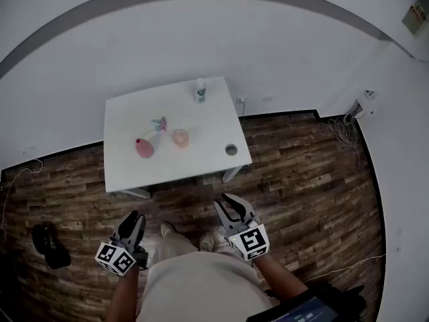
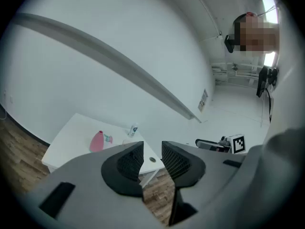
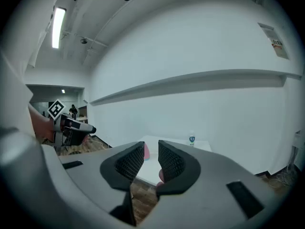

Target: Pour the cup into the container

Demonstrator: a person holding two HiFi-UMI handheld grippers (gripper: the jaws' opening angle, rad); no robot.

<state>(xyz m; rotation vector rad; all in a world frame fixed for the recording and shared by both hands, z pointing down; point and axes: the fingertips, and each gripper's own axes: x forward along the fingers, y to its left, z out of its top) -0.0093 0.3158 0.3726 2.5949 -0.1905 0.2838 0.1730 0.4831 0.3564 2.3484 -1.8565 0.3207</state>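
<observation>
Left gripper [image 1: 133, 217] low at the near left, held out over the wood floor [image 1: 301, 173]. Its own view shows the jaws parted by a clear gap with nothing between the pads. Beige trousers [image 1: 179, 247] sit between the two hands. Right gripper [image 1: 228, 205] at the near right, also short of the table. Its pads stand a narrower slot apart and it is empty as well.

Farther out, at the far left, a black object [image 1: 50, 245] lies on the floor, too dark to identify. White table [image 1: 127, 173] stands against the wall, well apart from both grippers. Near its middle is a pink bottle-shaped container [image 1: 144, 147], upright. A small pink-and-teal item [image 1: 159, 123] lies just behind it, too small to name. Cup [image 1: 180, 137], pale pink, stands upright just right of the container and apart from it. A clear bottle [image 1: 200, 90] stands at the table's far edge. A round hole [image 1: 231, 149] is near the front right corner. Loose cables [image 1: 338, 133] lie on the floor by the right wall.
</observation>
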